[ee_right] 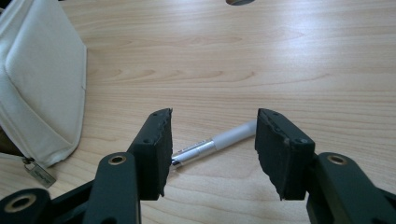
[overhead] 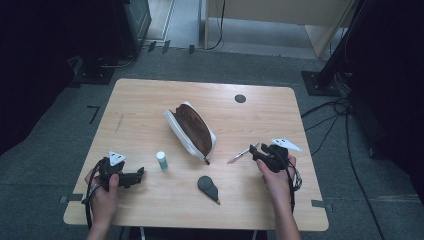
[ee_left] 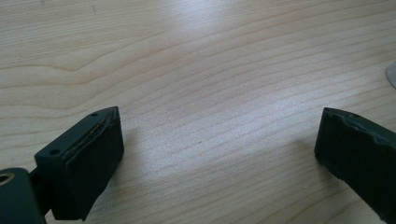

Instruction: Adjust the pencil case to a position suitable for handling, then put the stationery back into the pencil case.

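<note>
Pale wooden tabletop [overhead: 150,100] offers little grip — right gripper [ee_right: 214,140], jaws apart astride the silver pen [ee_right: 212,145], could roll it away by closing off-centre; left gripper [ee_left: 219,154] gapes empty.

Right gripper [ee_right: 212,149] jaws apart, low over pale wooden tabletop [ee_right: 280,60]. Slim silver metal pen [ee_right: 217,142] lies between them, touching neither. Cream fabric zip pouch [ee_right: 39,79] to left beyond.

The high view is looking dim and a little soft, and its corners are falling into near black. A pale glare is lying on the tabletop [ee_left: 196,28] in both gripper views. The left tongs [ee_left: 219,154] are casting soft shadows and are appearing slightly blurred at close range.
</note>
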